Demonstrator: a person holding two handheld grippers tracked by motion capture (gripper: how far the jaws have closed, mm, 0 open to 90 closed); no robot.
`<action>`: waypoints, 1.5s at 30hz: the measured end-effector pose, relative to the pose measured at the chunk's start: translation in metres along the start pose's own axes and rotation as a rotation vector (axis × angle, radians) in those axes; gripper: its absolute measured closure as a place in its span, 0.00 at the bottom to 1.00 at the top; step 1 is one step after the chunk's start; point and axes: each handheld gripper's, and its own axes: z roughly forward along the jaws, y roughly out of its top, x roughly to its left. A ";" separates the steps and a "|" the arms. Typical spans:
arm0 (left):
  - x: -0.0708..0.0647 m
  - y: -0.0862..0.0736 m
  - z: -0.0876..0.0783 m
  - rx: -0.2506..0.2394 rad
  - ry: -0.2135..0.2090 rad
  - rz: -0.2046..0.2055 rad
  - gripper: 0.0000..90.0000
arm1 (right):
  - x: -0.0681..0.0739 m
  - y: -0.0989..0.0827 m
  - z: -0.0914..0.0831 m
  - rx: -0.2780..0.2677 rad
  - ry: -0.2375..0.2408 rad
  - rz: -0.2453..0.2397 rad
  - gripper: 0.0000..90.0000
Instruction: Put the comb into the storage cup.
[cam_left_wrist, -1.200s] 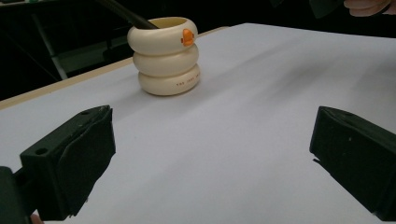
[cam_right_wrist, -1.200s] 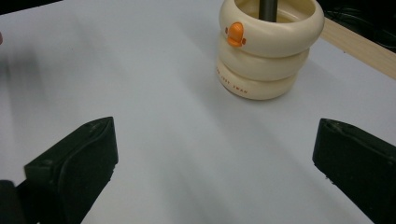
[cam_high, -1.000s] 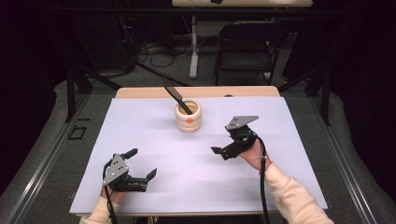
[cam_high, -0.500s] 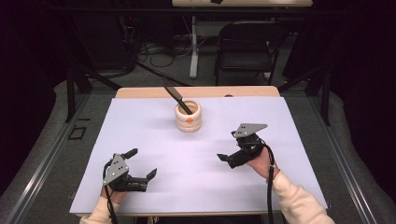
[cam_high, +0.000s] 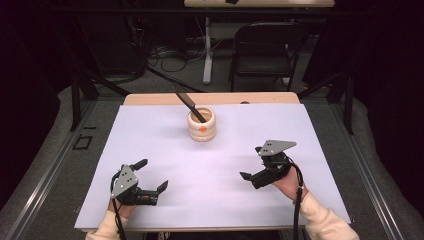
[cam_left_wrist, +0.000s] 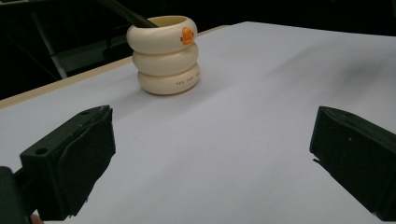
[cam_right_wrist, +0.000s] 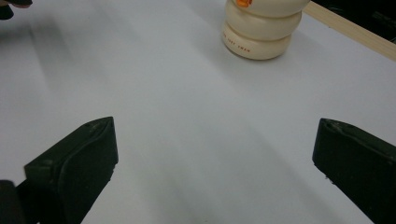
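High view shows my right gripper has pulled back toward the near right, jaws wide and empty, while my left gripper waits open at near left. Well apart at far centre, the cream ribbed ceramic cup holds the black utensil; I judge the placing done

A cream holder shaped like three stacked rings stands upright on the white table top, toward twelve o'clock and near the far edge. A small orange mark sits on its top ring. A black utensil stands inside, its handle leaning toward eleven o'clock.
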 end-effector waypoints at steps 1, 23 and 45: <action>0.000 0.000 0.000 0.000 0.000 0.000 0.00 | 0.001 -0.001 -0.001 0.002 -0.004 -0.002 0.00; -0.001 0.000 0.000 0.005 -0.002 0.002 0.00 | 0.010 -0.024 -0.021 -0.027 -0.057 -0.021 0.00; -0.002 -0.001 0.000 0.010 0.000 0.003 0.00 | 0.020 -0.045 -0.037 -0.078 -0.105 -0.038 0.00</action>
